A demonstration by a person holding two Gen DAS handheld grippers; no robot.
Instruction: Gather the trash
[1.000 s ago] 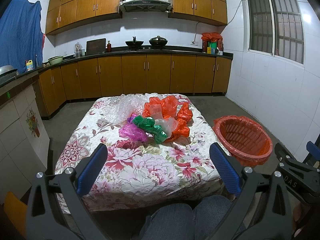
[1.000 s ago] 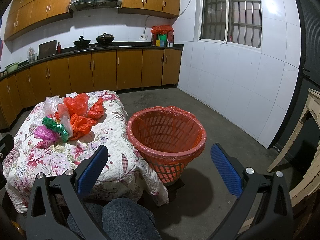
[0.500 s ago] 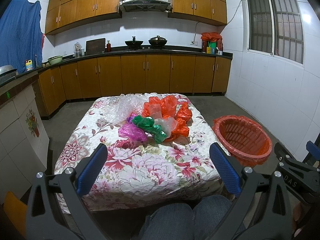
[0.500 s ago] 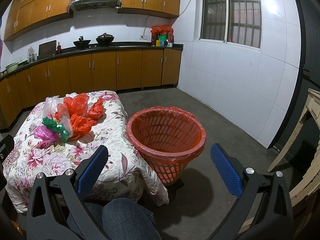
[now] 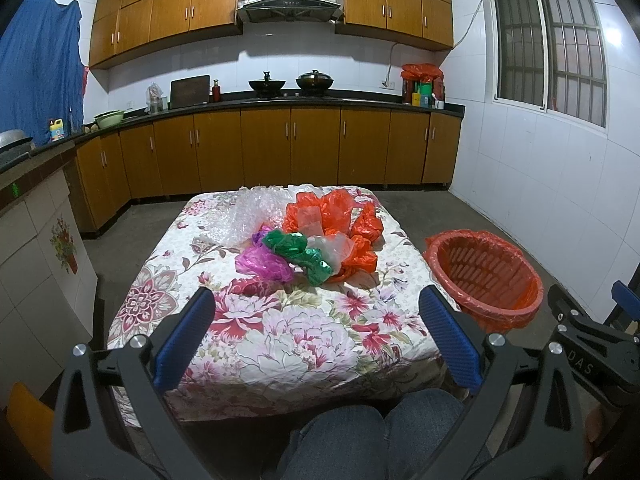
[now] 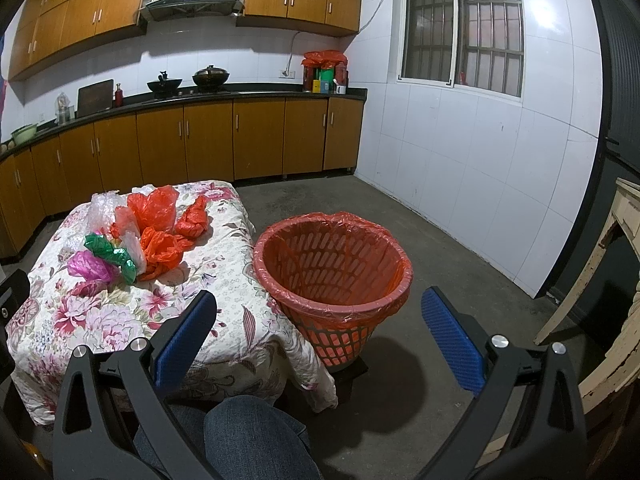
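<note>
A pile of crumpled plastic bags lies on the flowered tablecloth: orange bags, a green bag, a purple bag and clear wrap. The pile also shows in the right wrist view. A red basket lined with an orange bag stands on the floor right of the table. My left gripper is open and empty, held back over the table's near edge. My right gripper is open and empty, in front of the basket.
Wooden kitchen cabinets run along the back and left walls. Concrete floor lies around the basket. A worn wooden frame stands at far right. The person's knees are below the table's near edge.
</note>
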